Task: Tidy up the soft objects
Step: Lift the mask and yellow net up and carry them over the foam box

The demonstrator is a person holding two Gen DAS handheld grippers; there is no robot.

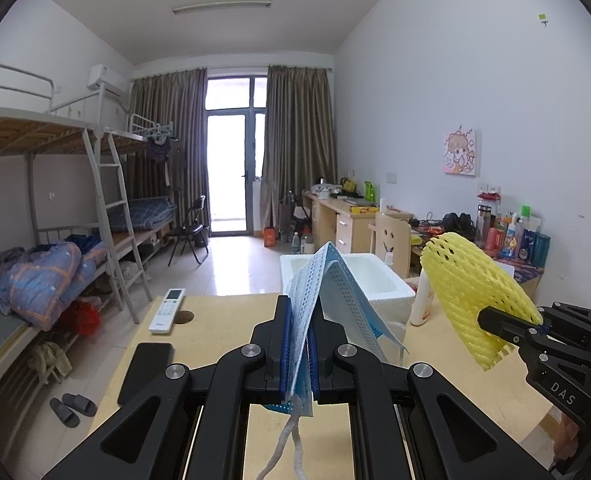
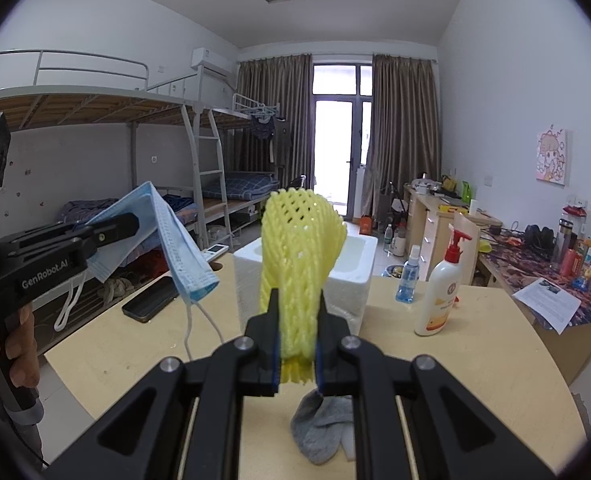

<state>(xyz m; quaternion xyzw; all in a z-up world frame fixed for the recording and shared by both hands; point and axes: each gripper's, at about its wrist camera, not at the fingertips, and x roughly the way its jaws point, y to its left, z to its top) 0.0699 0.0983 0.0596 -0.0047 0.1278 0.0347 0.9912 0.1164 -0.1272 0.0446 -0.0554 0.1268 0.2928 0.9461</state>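
Observation:
My left gripper (image 1: 300,312) is shut on a blue face mask (image 1: 327,292) that stands up between its pads, ear loops dangling below. The same mask (image 2: 175,248) and left gripper (image 2: 133,222) show at the left of the right wrist view, held above the table. My right gripper (image 2: 297,312) is shut on a yellow foam net sleeve (image 2: 299,248), also seen as the yellow sleeve (image 1: 471,292) at the right of the left wrist view. A white foam box (image 2: 355,264) stands open just beyond both. A grey sock (image 2: 323,428) lies on the table under the right gripper.
On the light wooden table (image 2: 475,344) are a black phone (image 2: 151,298), a white remote (image 1: 167,310), a white pump bottle (image 2: 439,292) and a blue spray bottle (image 2: 409,276). Bunk beds (image 1: 55,208) line the left; cluttered desks (image 2: 555,264) line the right wall.

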